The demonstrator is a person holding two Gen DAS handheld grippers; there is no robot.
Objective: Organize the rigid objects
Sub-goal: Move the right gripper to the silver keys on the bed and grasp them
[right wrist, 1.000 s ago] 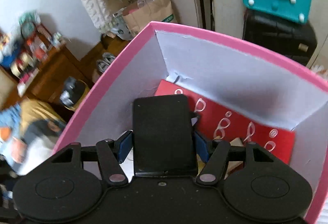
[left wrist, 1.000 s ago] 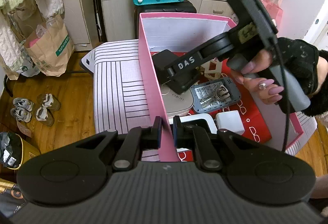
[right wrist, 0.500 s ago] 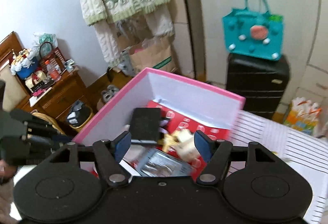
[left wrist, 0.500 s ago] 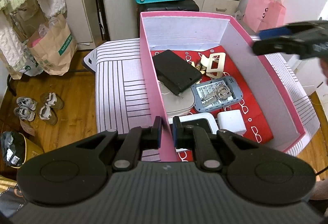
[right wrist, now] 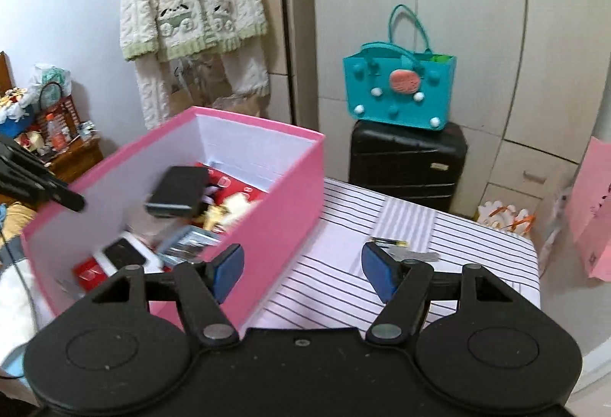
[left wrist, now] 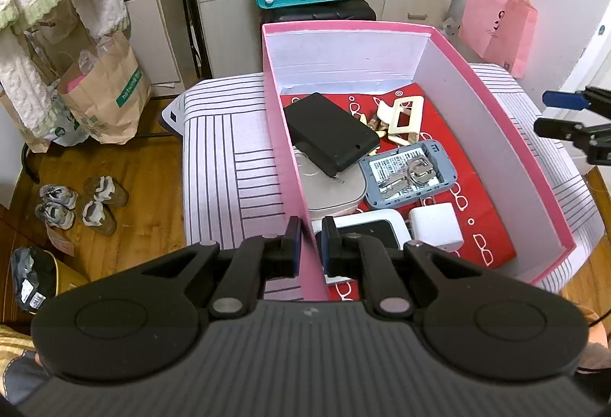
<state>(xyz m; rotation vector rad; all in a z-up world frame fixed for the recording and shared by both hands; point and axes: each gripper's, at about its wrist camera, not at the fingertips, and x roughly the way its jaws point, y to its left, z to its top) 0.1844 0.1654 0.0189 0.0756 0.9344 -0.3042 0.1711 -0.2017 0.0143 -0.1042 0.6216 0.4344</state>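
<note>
Left gripper (left wrist: 310,239) has its jaws clamped on the near left wall of the pink box (left wrist: 508,119), most likely to hold the box steady on the striped counter (left wrist: 229,149) while things get dropped in.

Right gripper (right wrist: 301,270) is outside the box on its right side, above the counter, jaws spread wide and holding nothing. Its tips also show at the right edge of the left wrist view.

Inside the box, on a red printed liner:
- black flat case (left wrist: 330,132) at far left, lying tilted with its near end propped on a white rounded device (left wrist: 336,189)
- cream hair clip (left wrist: 404,115) far middle, just beside the case
- grey-blue device (left wrist: 408,174) in the middle with a key set (left wrist: 414,170) resting on top
- white charger cube (left wrist: 435,228) near, beside a white gadget with dark screen (left wrist: 376,226)

Still outside: a small thin item (right wrist: 389,244) on the counter just past the right fingertips; blurred, it looks like a pen or clip, with something grey beside it. Judging by the open jaws pointed that way, this is probably the next pick. The flat, thin shape may be awkward to pinch off the cloth.
</note>
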